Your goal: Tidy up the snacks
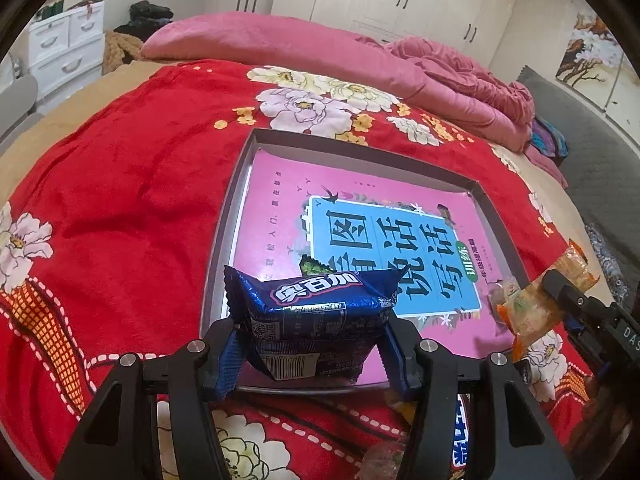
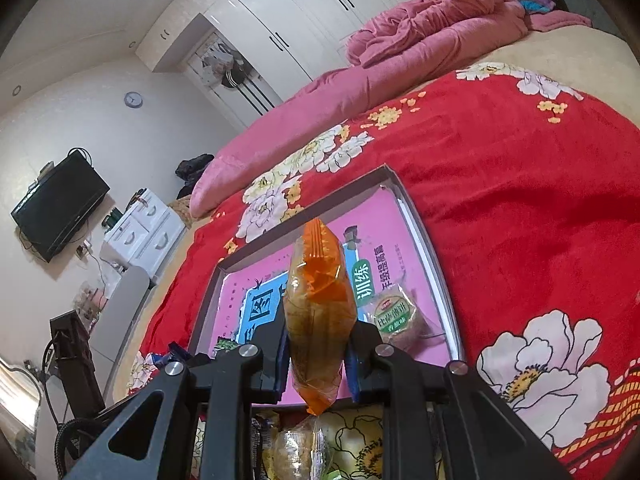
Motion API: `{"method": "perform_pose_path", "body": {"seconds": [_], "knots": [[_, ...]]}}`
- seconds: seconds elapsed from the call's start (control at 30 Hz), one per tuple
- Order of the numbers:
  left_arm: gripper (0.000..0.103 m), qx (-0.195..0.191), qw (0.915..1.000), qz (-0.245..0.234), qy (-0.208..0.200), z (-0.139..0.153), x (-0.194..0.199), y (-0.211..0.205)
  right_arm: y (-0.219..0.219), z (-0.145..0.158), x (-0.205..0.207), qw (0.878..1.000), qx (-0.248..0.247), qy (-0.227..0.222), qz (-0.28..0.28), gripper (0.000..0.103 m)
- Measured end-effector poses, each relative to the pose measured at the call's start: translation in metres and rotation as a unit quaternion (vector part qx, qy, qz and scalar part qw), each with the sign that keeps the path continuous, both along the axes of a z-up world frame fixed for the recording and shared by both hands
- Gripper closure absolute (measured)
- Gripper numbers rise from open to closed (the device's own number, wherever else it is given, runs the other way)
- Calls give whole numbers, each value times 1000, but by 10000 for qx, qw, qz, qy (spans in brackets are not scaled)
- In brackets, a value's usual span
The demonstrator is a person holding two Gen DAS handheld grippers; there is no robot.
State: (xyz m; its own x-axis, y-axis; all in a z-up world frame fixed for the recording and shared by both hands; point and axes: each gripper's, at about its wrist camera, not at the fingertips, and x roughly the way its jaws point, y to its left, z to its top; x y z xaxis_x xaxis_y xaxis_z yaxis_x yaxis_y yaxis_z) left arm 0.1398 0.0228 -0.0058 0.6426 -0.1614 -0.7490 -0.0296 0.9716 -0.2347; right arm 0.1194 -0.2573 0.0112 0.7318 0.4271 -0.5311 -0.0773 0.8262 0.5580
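Observation:
A shallow grey tray lies on the red flowered blanket, with a pink book flat inside it. My left gripper is shut on a dark blue biscuit pack, held over the tray's near edge. My right gripper is shut on an orange-and-clear snack packet, held upright above the tray's near right part. A round biscuit in a clear wrapper with a green label lies in the tray. A small green snack peeks out behind the blue pack.
More wrapped snacks lie on the blanket just in front of the tray, under both grippers. A pink duvet is bunched at the far side of the bed. White drawers and a wall television stand beyond the bed.

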Motion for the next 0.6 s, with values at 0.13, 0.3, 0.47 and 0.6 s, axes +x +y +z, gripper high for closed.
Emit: {"method": "perform_pose_path", "body": {"seconds": [0.13,0.3,0.47,0.6], "knots": [[44,-15,10000,-46,9,-1,1,-2,1,-3,2,10000,-13,73,-7,80],[44,-7,9999,-125,11,-1,0,-7,1,-7,4,9998,15,166,-60,80],[44,-16,9997,-240,21,-2,0,-12,-1,-12,4,9995,60,286,-95,80],[44,-31,9994,-357,40,-2,0,-21,-3,-11,4,9995,51,257,-195,80]]}}
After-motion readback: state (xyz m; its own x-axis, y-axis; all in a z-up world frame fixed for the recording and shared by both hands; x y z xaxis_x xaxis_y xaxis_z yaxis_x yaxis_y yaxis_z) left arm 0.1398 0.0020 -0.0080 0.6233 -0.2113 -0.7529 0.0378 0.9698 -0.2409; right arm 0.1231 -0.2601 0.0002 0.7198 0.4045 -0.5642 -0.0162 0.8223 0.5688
